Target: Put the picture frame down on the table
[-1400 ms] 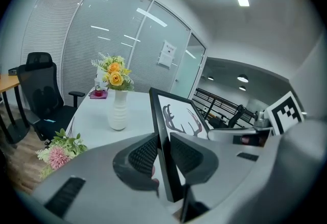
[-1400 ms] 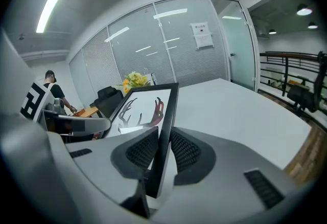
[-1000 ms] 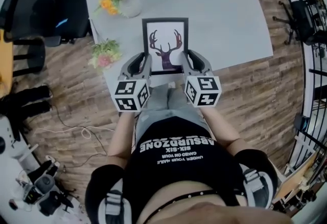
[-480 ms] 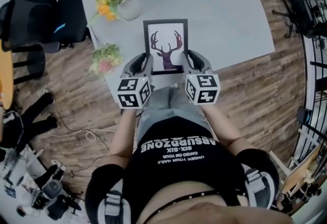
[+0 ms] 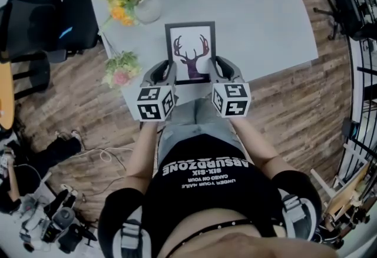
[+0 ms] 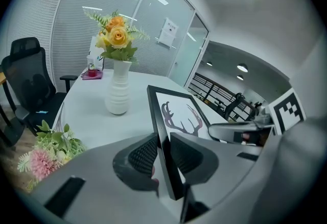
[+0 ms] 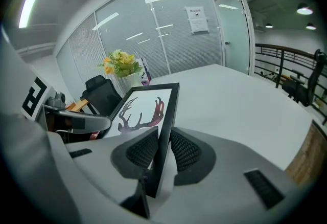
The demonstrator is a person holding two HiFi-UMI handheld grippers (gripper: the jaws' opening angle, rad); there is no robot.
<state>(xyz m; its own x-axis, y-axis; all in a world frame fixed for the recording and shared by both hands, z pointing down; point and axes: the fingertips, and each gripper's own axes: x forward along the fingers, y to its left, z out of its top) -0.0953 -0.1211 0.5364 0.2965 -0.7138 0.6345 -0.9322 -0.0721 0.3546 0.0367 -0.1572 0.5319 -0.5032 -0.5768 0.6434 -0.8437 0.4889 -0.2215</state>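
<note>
Hardly moved: picture frame [image 5: 190,50] over counter [image 5: 259,9] near edge; left hand-held gripper [image 5: 167,72], right hand-held gripper [image 5: 214,69] clamp its sides. I judge lowering; next lay flat, release.

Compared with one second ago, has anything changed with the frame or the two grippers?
Nothing visibly changed. The left gripper and the right gripper stay shut on the side edges of the picture frame, which keeps its place over the near part of the table. Nothing was let go. The vase of flowers stands as before.
</note>
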